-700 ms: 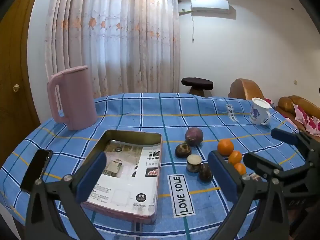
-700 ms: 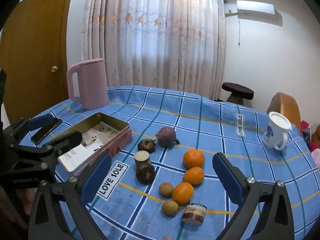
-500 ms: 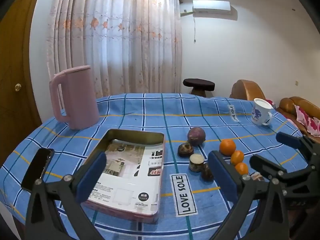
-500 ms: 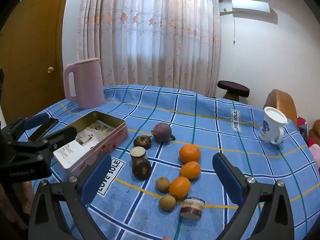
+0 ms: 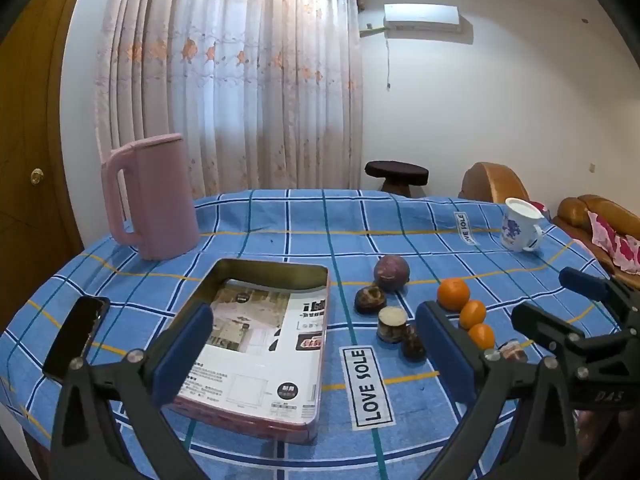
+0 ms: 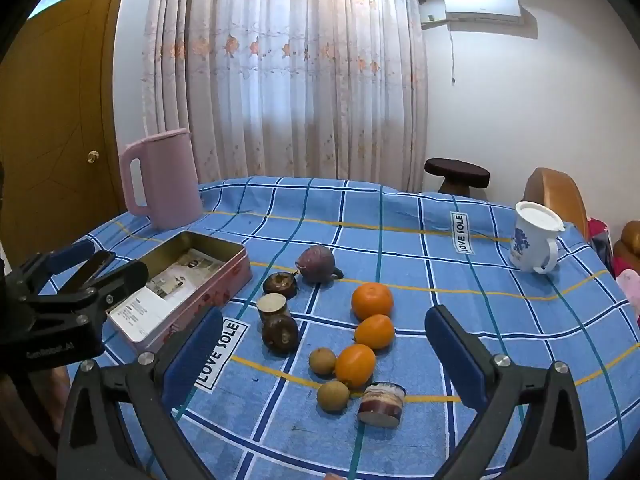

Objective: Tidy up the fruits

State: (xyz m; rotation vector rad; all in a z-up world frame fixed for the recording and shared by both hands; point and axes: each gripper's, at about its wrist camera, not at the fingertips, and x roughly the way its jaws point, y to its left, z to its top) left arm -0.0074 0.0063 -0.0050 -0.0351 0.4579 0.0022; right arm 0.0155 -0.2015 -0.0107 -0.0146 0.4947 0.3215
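Fruit lies loose on the blue checked tablecloth [image 6: 400, 240]: a purple passion fruit [image 6: 317, 263], dark brown mangosteen pieces [image 6: 280, 334], three oranges in a row [image 6: 372, 301], two small tan longans [image 6: 322, 361] and a cut piece [image 6: 381, 404]. An open pink tin [image 5: 224, 284] with papers inside sits to their left. My left gripper [image 5: 316, 354] is open and empty above the tin's near right corner. My right gripper [image 6: 326, 354] is open and empty, hovering above the oranges and longans.
A pink jug [image 5: 150, 196] stands at the back left. A white and blue mug [image 6: 534, 238] stands at the back right. A black phone [image 5: 76, 336] lies near the left table edge. A stool [image 6: 456, 174] and a sofa [image 5: 592, 216] stand beyond the table.
Both grippers have drifted slightly; the scene shifts a little in both views. Nothing on the table has moved, and both grippers stay open.
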